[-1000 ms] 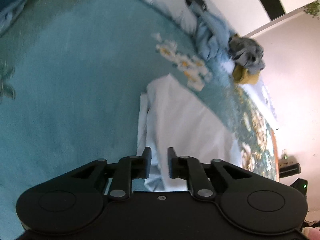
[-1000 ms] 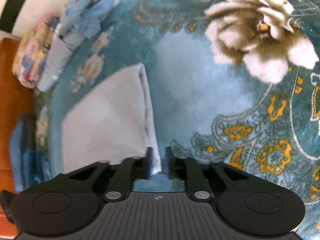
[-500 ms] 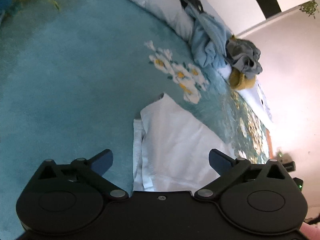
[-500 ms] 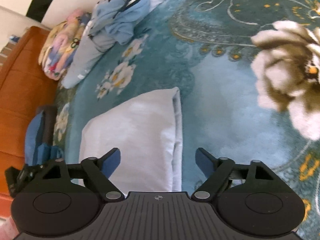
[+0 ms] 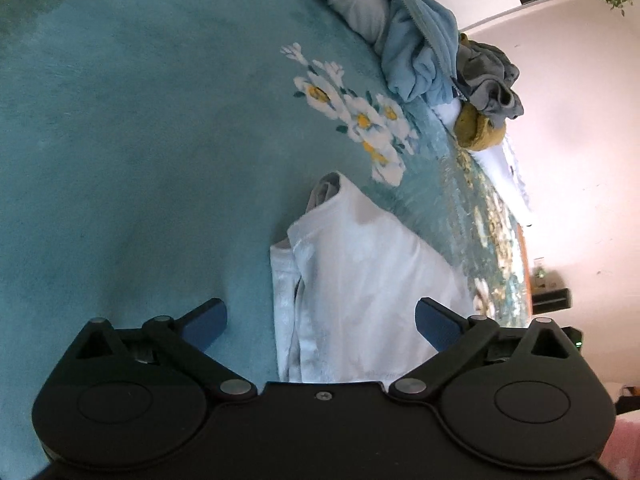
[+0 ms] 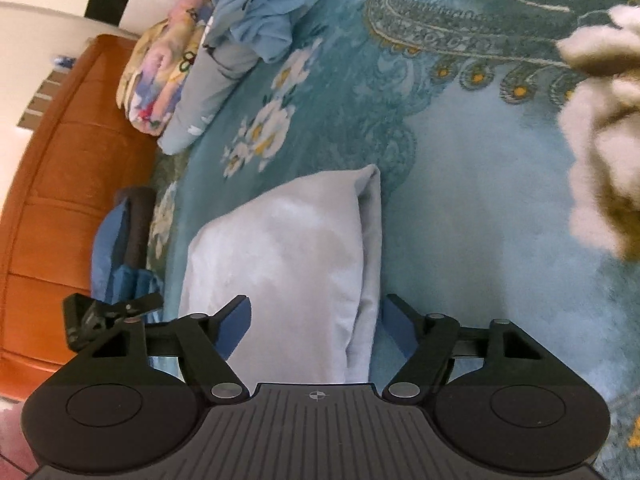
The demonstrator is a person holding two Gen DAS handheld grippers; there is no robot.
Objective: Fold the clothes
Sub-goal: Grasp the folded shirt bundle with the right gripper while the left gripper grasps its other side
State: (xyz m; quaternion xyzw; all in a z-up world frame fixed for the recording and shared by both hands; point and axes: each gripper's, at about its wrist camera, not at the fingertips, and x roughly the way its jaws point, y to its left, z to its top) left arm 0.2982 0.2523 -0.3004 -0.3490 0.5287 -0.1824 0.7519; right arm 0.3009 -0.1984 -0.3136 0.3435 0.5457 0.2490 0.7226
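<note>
A folded white garment (image 5: 360,280) lies flat on the teal flowered bedspread (image 5: 140,160). My left gripper (image 5: 320,318) stands wide open just above its near end, with the layered left edge between the fingers and no pad touching the cloth. In the right wrist view the same garment (image 6: 288,248) looks pale lilac. My right gripper (image 6: 316,322) straddles its near right edge, jaws closing. The cloth is between them, and the pads are not pressing on it.
Crumpled blue (image 5: 416,48), grey (image 5: 492,76) and yellow (image 5: 476,132) clothes are piled at the far edge of the bed. A folded floral blanket (image 6: 160,76) and a pale pillow (image 6: 208,96) lie by the orange headboard (image 6: 60,200). A dark blue bundle (image 6: 112,248) sits left of the garment.
Both grippers were nearly shut on the garment's near edge and have opened and let it go. Both views have drawn back and tilted, showing more of the bed.
</note>
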